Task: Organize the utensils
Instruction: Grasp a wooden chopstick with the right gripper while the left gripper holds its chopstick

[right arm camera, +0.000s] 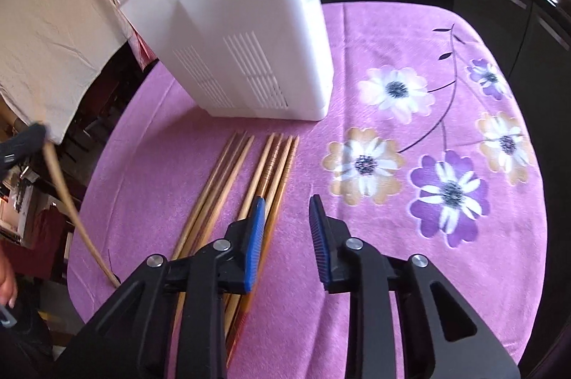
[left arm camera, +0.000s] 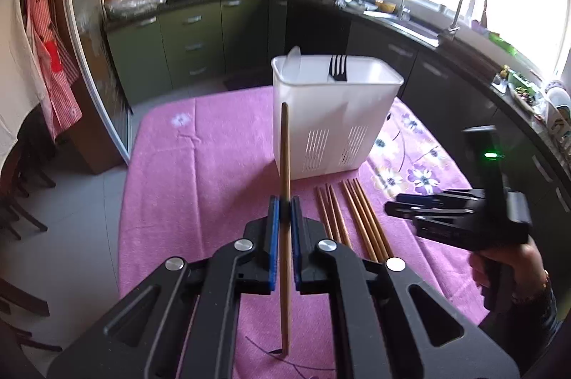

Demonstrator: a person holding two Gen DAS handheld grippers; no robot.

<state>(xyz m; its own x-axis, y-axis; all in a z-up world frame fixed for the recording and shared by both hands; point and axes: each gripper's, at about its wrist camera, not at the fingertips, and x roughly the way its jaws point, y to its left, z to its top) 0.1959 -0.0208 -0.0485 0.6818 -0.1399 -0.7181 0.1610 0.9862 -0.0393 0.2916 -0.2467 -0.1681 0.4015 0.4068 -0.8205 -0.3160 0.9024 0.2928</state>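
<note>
My left gripper [left arm camera: 284,213] is shut on a wooden chopstick [left arm camera: 284,165], held upright in front of the white utensil holder [left arm camera: 335,125]. The chopstick's lower end touches the pink cloth; it also shows in the right wrist view [right arm camera: 71,200]. A black fork [left arm camera: 338,68] and a white utensil [left arm camera: 293,57] stand in the holder. Several chopsticks [left arm camera: 351,218] lie on the cloth in front of the holder [right arm camera: 246,33]. My right gripper [right arm camera: 287,211] is open and empty just above those chopsticks [right arm camera: 249,175]. It shows at the right of the left wrist view [left arm camera: 392,206].
The table has a pink flowered cloth [right arm camera: 410,136]. Dark kitchen cabinets [left arm camera: 446,82] and a sink with faucet [left arm camera: 464,8] run behind and to the right. A white cloth [right arm camera: 46,33] hangs at the left.
</note>
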